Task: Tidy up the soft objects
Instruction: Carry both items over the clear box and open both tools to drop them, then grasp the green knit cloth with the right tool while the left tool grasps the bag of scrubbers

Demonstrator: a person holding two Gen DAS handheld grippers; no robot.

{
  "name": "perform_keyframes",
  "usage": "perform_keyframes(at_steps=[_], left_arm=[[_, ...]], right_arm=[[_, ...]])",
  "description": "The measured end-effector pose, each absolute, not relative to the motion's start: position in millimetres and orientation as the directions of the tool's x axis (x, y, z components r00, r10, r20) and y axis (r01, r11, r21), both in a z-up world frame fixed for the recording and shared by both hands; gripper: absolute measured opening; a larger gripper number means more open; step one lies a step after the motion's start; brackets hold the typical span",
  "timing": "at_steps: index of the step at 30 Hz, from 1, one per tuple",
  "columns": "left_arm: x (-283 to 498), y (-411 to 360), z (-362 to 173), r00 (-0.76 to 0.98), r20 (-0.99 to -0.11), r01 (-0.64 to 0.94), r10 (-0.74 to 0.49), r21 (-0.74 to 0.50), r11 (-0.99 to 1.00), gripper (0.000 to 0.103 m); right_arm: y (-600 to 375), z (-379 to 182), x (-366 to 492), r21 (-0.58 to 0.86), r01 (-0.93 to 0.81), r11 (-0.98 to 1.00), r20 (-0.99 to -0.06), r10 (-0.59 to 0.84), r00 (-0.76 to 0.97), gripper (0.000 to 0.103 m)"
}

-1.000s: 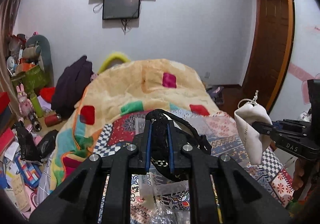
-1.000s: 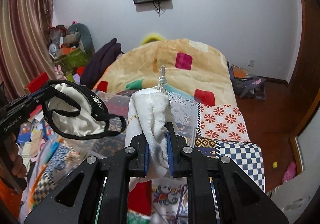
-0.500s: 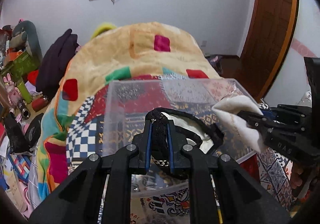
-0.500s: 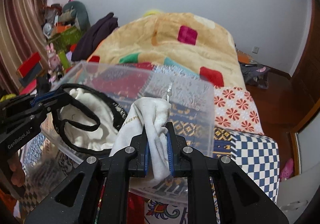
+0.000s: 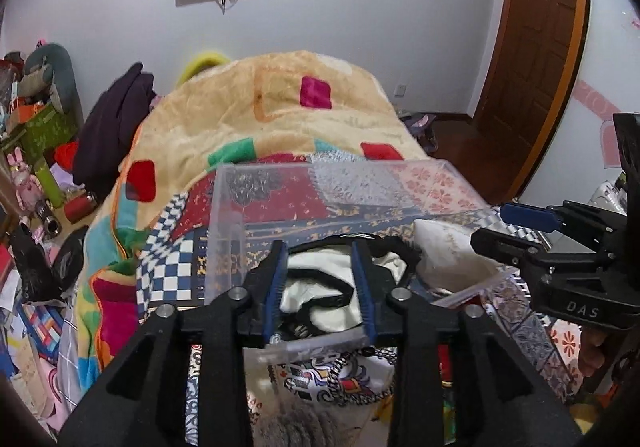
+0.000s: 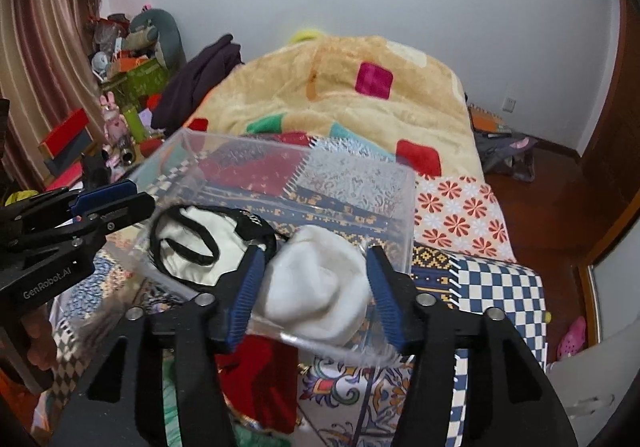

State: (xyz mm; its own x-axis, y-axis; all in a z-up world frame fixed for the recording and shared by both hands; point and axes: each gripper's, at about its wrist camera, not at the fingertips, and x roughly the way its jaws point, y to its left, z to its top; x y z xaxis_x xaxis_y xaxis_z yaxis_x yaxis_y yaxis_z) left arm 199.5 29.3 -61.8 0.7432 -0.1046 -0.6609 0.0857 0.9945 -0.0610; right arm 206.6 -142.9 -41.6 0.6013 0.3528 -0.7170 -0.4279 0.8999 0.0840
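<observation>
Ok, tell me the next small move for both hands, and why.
Probably lift both grippers straight up and out of the clear bin. The left gripper and right gripper both have their jaws spread open, and the black-trimmed garment and white cloth lie loose inside the bin, gripped by nothing. Rising vertically should avoid snagging either piece.

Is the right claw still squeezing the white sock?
No, the right gripper stands wide open, and the white sock lies loose between its fingers inside the clear plastic box.
</observation>
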Motion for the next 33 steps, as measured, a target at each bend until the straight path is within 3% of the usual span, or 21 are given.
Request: perform_keyframes(at_steps=[4,8,13,27,29,31,33], left_arm=[[178.5,25.2,-42.8,0.787,-0.610,0.094,-0.098,-0.039,0.995,0.064],[156.1,25.6,-31.0,0.811,-0.578,0.096,-0.095,-0.030,0.995,0.076],[135.5,33.1,-34.7,0.808,-0.583,0.073,-0.079,-0.034,0.997,0.094],[109.6,49.8,-123.9,0.643,-0.764,0.010,-0.050,-0.056,0.998,0.094],[105.4,49.4,-132.2,0.633,-0.772,0.008,-0.053,-0.062,0.998,0.090],[104.2,49.5,-137.6,0.619,-0.783,0.011,-0.067,-0.077,0.997,0.077],[103.4,50.5,-141.6,0.609,-0.788,0.014,-0.086,-0.097,0.995,0.071]], right_arm=[[-147.1,-25.7,191.4,0.107,-0.436,0.893,-0.682,0.385,0.622,0.068],[-152.7,-13.7,171.9,0.141,-0.448,0.883,-0.648,0.425,0.632,0.080],[-154.5,-13.8,152.0,0.169,-0.466,0.869,-0.645,0.455,0.614,0.083],[-128.9,-92.1,128.0,0.272,-0.504,0.820,-0.793,0.487,0.365,0.083],[-130.8,-97.6,128.4,0.283,-0.503,0.817,-0.797,0.492,0.350,0.083],[-131.1,-99.9,128.7,0.294,-0.504,0.813,-0.797,0.499,0.341,0.079],[-132.5,-101.6,130.0,0.313,-0.505,0.804,-0.794,0.514,0.326,0.067]])
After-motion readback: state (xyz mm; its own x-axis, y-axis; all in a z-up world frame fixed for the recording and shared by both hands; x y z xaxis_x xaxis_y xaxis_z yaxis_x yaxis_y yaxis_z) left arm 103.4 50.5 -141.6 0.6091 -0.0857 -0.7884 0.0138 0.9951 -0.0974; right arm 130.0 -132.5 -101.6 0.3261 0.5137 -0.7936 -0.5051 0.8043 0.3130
